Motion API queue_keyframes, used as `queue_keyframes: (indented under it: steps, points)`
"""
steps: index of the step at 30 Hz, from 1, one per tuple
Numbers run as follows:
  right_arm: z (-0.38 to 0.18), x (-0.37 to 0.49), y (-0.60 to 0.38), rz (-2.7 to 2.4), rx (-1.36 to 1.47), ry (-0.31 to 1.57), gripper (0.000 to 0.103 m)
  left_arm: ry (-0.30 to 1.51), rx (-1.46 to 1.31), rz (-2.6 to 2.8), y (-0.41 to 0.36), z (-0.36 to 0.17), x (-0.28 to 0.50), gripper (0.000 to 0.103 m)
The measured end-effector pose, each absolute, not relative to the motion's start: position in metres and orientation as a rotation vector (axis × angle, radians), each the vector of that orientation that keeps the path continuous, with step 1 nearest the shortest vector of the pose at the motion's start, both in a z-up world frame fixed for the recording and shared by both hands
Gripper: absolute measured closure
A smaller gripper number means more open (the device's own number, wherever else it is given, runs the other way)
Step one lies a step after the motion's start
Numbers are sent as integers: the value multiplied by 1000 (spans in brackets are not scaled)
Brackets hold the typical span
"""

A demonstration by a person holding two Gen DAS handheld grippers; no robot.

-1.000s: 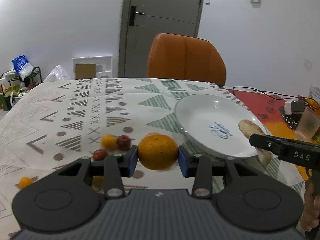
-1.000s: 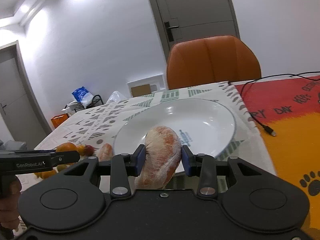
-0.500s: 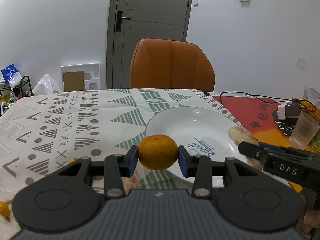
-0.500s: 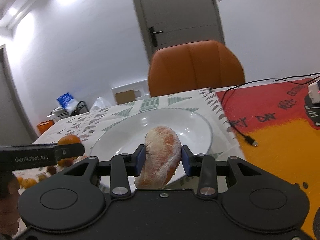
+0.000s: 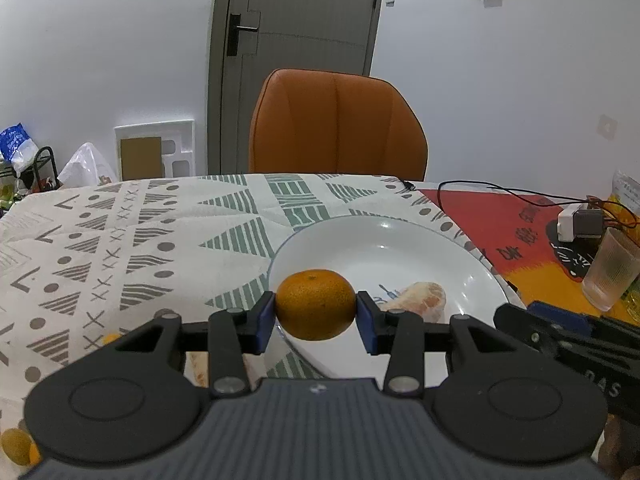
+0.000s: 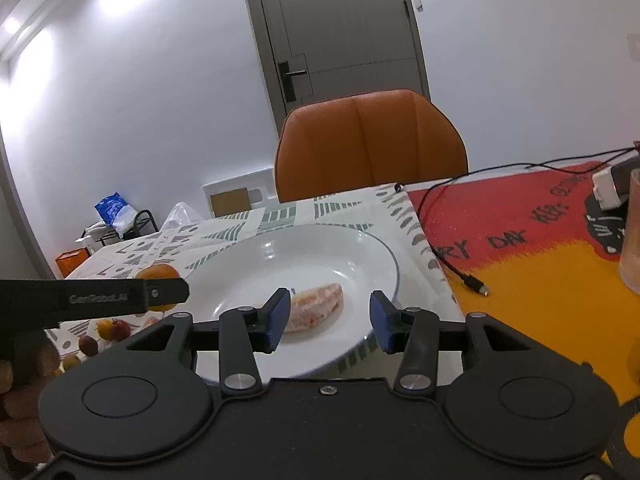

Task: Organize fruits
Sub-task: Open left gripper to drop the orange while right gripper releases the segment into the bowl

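My left gripper (image 5: pixel 316 320) is shut on an orange mandarin (image 5: pixel 315 304) and holds it above the near left rim of the white plate (image 5: pixel 400 244). A peeled citrus piece (image 5: pixel 420 300) lies on the plate. In the right wrist view my right gripper (image 6: pixel 328 320) is open and empty just above the plate's (image 6: pixel 360 248) near edge, with the peeled piece (image 6: pixel 316 310) lying on the plate beyond its blue pads. The left gripper and its mandarin (image 6: pixel 158 272) show at the left of that view.
Small red and yellow fruits (image 6: pixel 108 328) lie on the patterned cloth left of the plate. A black cable (image 6: pixel 452 268) lies on the red and orange mat. A plastic cup (image 5: pixel 610 272) and a charger (image 5: pixel 580 224) stand at the right. An orange chair (image 5: pixel 336 124) stands behind the table.
My right gripper has opened and let the peeled piece drop onto the plate. My left gripper has moved right with the mandarin, to above the plate's rim.
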State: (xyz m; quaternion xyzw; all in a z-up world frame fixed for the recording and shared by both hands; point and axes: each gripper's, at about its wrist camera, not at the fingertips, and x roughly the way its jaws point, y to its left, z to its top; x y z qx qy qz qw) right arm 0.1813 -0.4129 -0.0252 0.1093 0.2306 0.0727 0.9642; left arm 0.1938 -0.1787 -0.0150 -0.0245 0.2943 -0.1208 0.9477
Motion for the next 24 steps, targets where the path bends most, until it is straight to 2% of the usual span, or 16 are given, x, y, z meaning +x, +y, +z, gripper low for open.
queue_keyframes:
  steps: [5,9,14,17,20,24]
  points:
    - [-26,175,-414,159,234,479,58,583,-56,-233,-178,-12,190,58]
    - [-25,171,-412,166,242,481,54,578,-69,-213,-170,-7,183,54]
    - [-22,162,-406,178,236,473,45,584,-96,-181,-154,-5,172,37]
    - [-21,157,-404,180,241,472,43,591,-97,-165,-148,-3,168,31]
    - [-22,154,-405,175,256,470,35,581,-88,-146,-144,-1,161,21]
    - [-21,149,-403,176,264,460,19,575,-75,-134,-140,1,151,15]
